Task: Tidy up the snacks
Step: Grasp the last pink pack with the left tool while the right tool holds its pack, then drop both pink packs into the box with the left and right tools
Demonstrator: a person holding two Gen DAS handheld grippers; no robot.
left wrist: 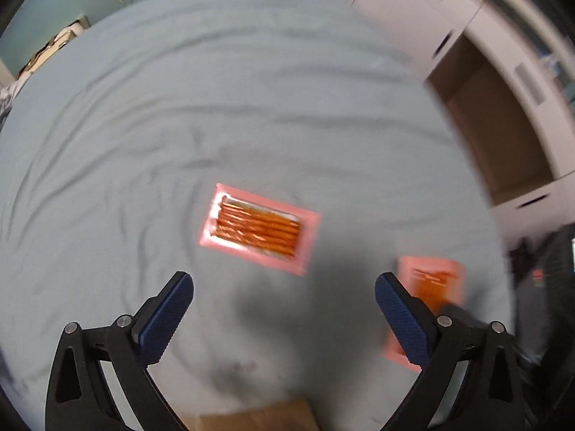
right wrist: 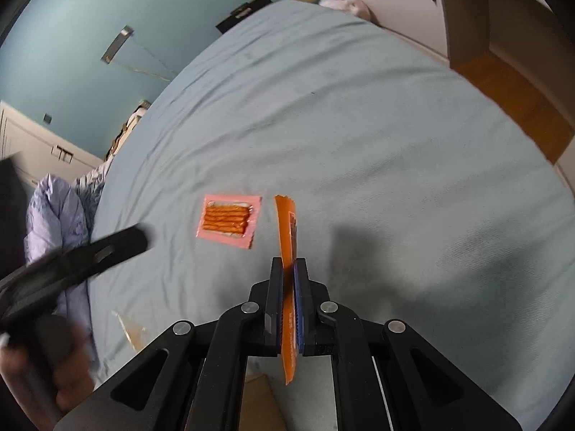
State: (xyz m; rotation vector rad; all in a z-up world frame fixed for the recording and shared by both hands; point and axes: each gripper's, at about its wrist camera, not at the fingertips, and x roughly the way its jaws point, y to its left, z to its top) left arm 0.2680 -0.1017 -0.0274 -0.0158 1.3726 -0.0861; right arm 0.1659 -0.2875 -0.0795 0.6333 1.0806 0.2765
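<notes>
The pink snack packet [left wrist: 259,229] with orange sticks inside lies flat on the light blue bed sheet [left wrist: 251,89], a little ahead of the left gripper [left wrist: 284,289] and between the lines of its two fingers [left wrist: 167,318]; these fingers are spread wide apart and nothing is between them, they do not touch the packet; in the right wrist view the same packet [right wrist: 229,221] is ahead and to the left of the right gripper [right wrist: 288,269]; a second packet [right wrist: 287,251], orange on this side, stands on its edge between the right fingers [right wrist: 276,287], which are clenched on it, and it sticks out ahead of the tips and also behind them; in the left wrist view this second packet [left wrist: 436,282] appears just beside the right-hand finger, partly hidden by it and blurred; a hand [right wrist: 43,370] holds the left gripper [right wrist: 118,246] at the left edge of the right wrist view; a brown cardboard edge [left wrist: 258,415] shows below the left fingers
</notes>
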